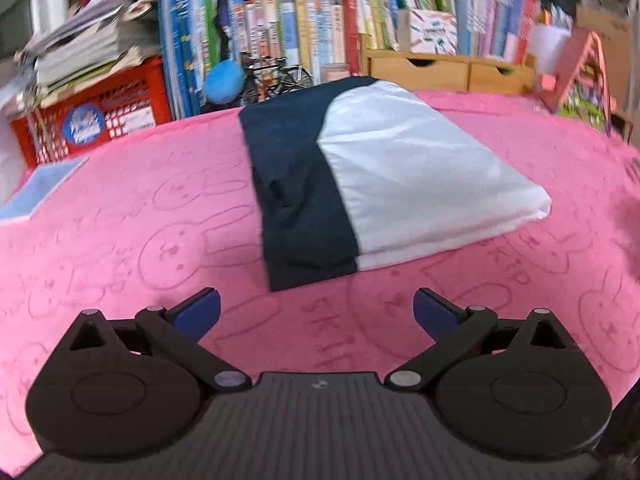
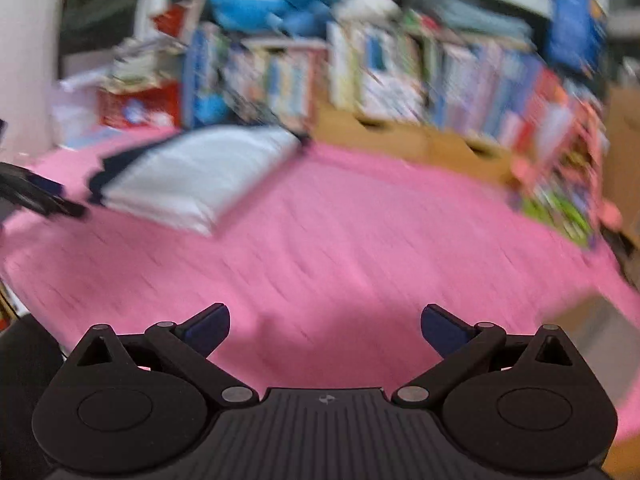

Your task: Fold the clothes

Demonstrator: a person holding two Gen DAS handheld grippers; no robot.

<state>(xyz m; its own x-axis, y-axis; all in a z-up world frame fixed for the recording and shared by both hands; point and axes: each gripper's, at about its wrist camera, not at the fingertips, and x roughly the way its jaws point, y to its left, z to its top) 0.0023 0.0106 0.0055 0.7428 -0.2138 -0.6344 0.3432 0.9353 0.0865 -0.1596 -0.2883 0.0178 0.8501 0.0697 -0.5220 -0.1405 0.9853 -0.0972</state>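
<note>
A folded garment (image 1: pixel 372 176), navy on its left part and white on its right, lies flat on the pink bunny-print blanket (image 1: pixel 120 240). My left gripper (image 1: pixel 316 312) is open and empty, just short of the garment's near edge. In the blurred right wrist view the same folded garment (image 2: pixel 192 176) lies at the far left. My right gripper (image 2: pixel 325 330) is open and empty over bare pink blanket (image 2: pixel 340 240), well to the right of the garment. The left gripper's dark tip (image 2: pixel 36 196) shows at the left edge of that view.
Shelves of books (image 1: pixel 304 28) and wooden drawers (image 1: pixel 448 68) stand behind the blanket. A red crate (image 1: pixel 96 116) with stacked papers is at the back left. A pink stand with a picture book (image 1: pixel 580 76) is at the back right. A blue pad (image 1: pixel 36 192) lies at the left.
</note>
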